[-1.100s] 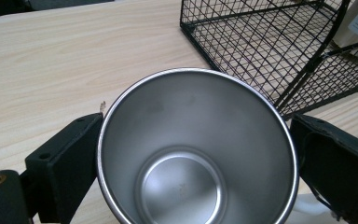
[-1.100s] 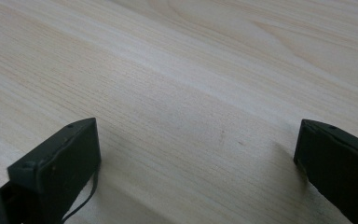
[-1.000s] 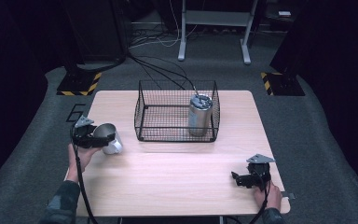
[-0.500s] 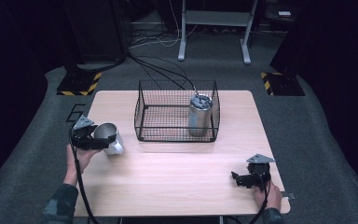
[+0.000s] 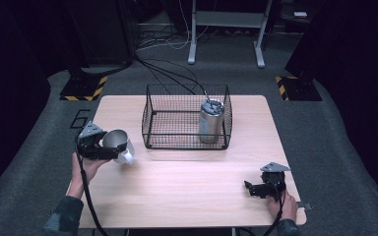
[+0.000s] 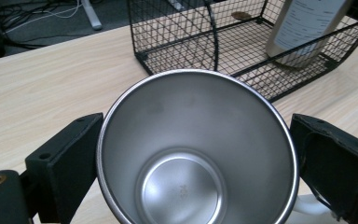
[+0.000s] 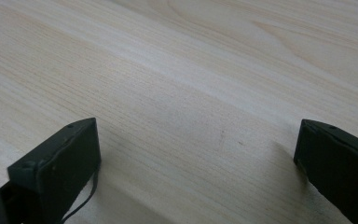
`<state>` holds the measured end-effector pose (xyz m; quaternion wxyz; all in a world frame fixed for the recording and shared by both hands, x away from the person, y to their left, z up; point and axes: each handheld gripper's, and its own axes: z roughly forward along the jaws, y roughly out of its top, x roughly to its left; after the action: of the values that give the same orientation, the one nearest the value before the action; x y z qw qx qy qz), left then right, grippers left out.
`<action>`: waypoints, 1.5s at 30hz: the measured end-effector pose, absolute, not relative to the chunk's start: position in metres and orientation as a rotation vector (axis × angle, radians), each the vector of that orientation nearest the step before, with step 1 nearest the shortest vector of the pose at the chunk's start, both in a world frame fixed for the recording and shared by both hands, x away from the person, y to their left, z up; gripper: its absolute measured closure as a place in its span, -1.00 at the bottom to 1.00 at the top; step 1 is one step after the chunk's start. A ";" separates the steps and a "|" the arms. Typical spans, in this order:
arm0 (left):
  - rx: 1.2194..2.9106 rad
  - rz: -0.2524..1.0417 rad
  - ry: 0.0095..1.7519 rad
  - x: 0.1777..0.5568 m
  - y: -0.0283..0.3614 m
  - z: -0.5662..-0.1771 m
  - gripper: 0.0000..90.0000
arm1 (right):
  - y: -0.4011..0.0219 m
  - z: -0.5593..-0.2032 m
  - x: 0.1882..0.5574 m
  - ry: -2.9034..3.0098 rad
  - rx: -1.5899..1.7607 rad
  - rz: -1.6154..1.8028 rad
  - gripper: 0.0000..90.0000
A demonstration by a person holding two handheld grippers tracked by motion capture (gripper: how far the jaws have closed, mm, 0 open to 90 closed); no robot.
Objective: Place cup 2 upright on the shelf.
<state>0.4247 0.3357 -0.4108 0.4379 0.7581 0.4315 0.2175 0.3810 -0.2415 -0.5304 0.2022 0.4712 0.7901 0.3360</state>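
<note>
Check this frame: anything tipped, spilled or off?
Nothing stands out. The left tool holds a steel cup, empty and dry inside, above the table. A can stands upright in the wire basket. The right tool is open over bare wood.

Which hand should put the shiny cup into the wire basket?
Left, probably. The left gripper already clamps the steel cup beside the wire basket. The right gripper sits open, holding nothing, farther from it.
</note>
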 end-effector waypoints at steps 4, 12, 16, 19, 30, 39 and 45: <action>1.894 0.542 1.054 0.422 0.330 -0.407 -0.87 | -0.242 -0.530 0.381 2.206 1.315 0.939 -1.00; 1.905 0.532 1.017 0.415 0.319 -0.400 -0.87 | -0.241 -0.530 0.381 2.205 1.316 0.939 -1.00; 1.906 0.517 1.004 0.412 0.314 -0.398 -0.87 | -0.242 -0.530 0.381 2.206 1.315 0.937 -1.00; 1.908 0.512 0.990 0.410 0.309 -0.394 -0.87 | -0.242 -0.530 0.381 2.206 1.315 0.938 -1.00; 1.945 0.481 0.918 0.404 0.287 -0.380 -0.87 | -0.242 -0.530 0.381 2.212 1.313 0.935 -1.00; 1.979 0.462 0.854 0.402 0.265 -0.372 -0.87 | -0.242 -0.530 0.381 2.213 1.312 0.934 -1.00; 1.987 0.447 0.829 0.404 0.252 -0.367 -0.87 | -0.242 -0.530 0.381 2.212 1.313 0.935 -1.00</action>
<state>0.4043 0.2520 -0.3665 0.4540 0.8051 0.3360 0.1810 0.3814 -0.2416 -0.5302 0.2008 0.4699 0.7918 0.3345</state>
